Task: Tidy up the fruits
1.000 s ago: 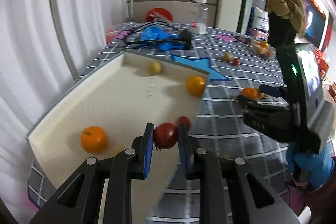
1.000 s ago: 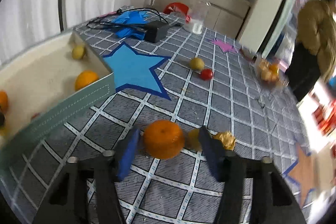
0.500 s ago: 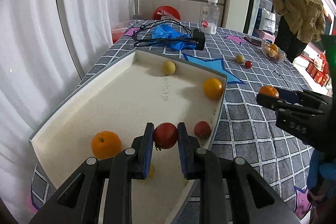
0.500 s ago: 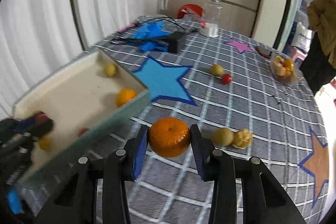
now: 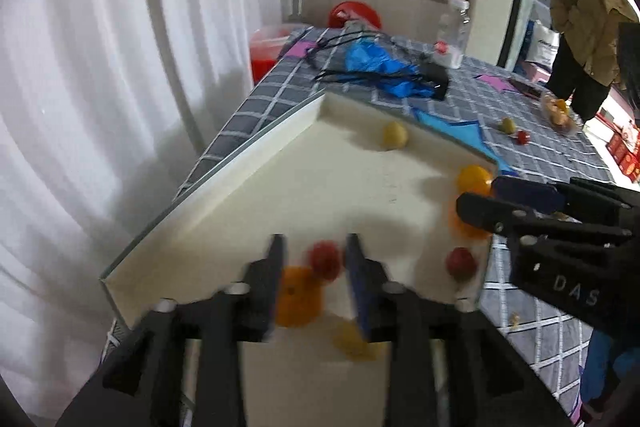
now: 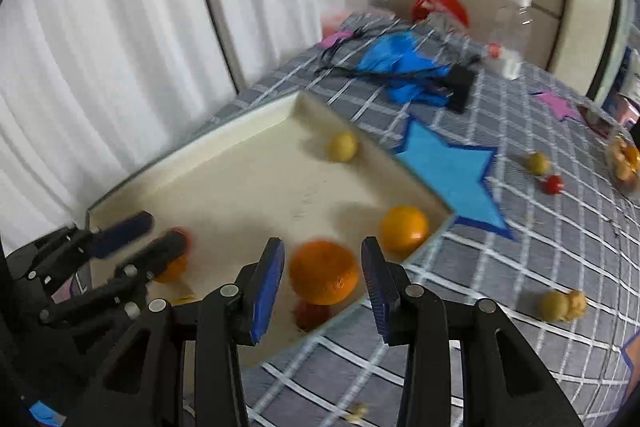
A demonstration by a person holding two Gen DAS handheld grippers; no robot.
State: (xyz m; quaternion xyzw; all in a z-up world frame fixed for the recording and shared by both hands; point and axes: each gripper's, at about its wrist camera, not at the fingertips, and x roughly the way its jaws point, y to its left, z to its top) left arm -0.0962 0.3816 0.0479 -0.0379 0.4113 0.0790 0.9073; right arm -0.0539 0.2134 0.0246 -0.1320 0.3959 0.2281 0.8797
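While both tongs hang over the cream tray (image 5: 256, 187), each has a fruit between its pads. Left tongs (image 5: 314, 269): jaws opening, moderately wide; a blurred red fruit (image 5: 325, 261) sits in the gap with space showing on either side, so neither pad presses it. Just below and left of that fruit, partly behind the left pad, lies an orange (image 5: 298, 301); nearer the camera, between the arms, lies a small yellow fruit (image 5: 352, 341). To the right of these tongs, against the tray's near wall, rests a 2nd red fruit (image 5: 460, 263). Ahead of them, by the far wall, rests a pale yellow fruit (image 5: 394, 135).

Right tongs (image 6: 323, 279): jaws opening, narrow-to-medium; a mandarin (image 6: 323, 273) fills most of the gap over the tray's near edge. A sliver of space shows at each pad, and firm contact cannot be judged. Directly under the mandarin the 2nd red fruit is partly seen. Just ahead and right of these tongs, in the tray's corner, rests an orange-yellow fruit (image 6: 404, 228). To their left the left tongs enter this view, blurred.

Outside the tray, on the checked cloth (image 6: 540, 247), right of the right tongs, lie 2 small pale fruits (image 6: 562, 305) touching each other. Farther ahead-right lie a yellow-green fruit (image 6: 537, 163) and a small red one (image 6: 554, 184), just beside a blue star (image 6: 452, 167). A person in a tan coat (image 5: 592, 23) stands beyond the table.
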